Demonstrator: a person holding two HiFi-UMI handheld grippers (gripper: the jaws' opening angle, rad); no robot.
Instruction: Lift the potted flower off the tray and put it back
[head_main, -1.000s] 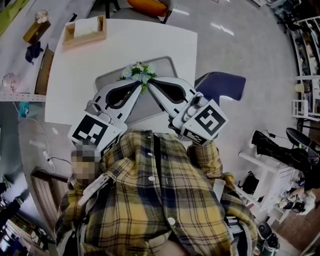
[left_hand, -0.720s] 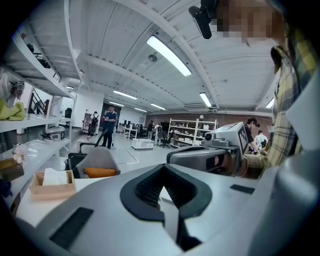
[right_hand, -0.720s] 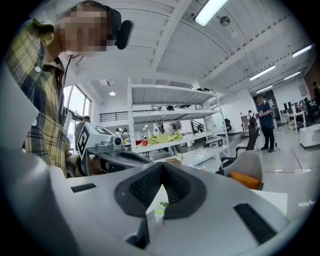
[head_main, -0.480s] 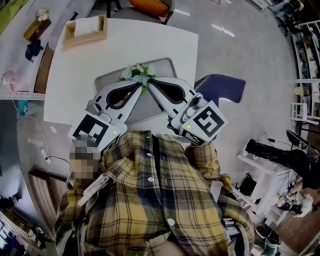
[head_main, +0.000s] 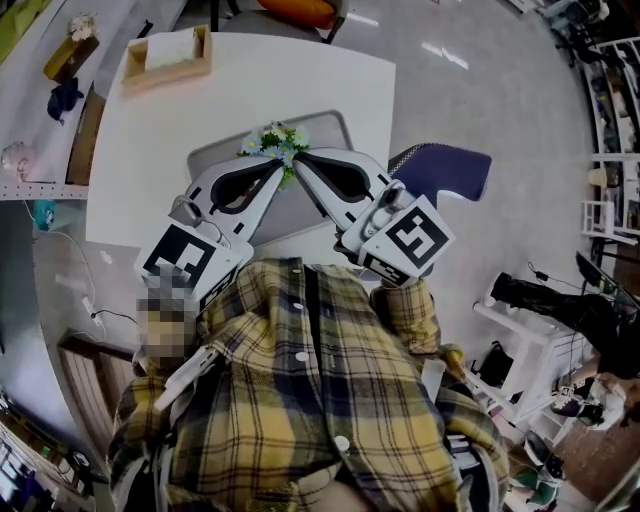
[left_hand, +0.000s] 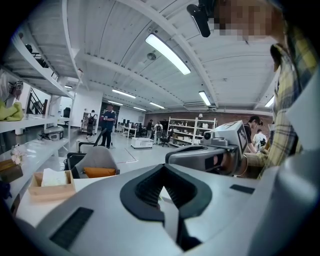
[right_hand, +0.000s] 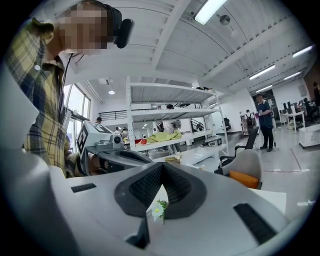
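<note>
The potted flower (head_main: 272, 142), with small white, yellow and blue blossoms, stands on the grey tray (head_main: 332, 130) on the white table (head_main: 250, 85). My left gripper (head_main: 281, 170) and right gripper (head_main: 298, 161) lie over the tray's near part. Their tips nearly meet just on my side of the flower, and both are shut with nothing in them. In the right gripper view a white blossom (right_hand: 158, 209) shows through the gap behind the closed jaws of the right gripper (right_hand: 161, 166), with the left gripper (right_hand: 120, 156) beside it. The pot itself is hidden.
A wooden box (head_main: 166, 56) holding white tissue sits at the table's far left corner. A chair with an orange cushion (head_main: 298, 10) stands beyond the table, and a dark blue seat (head_main: 448, 170) is at its right. Shelves line the left wall.
</note>
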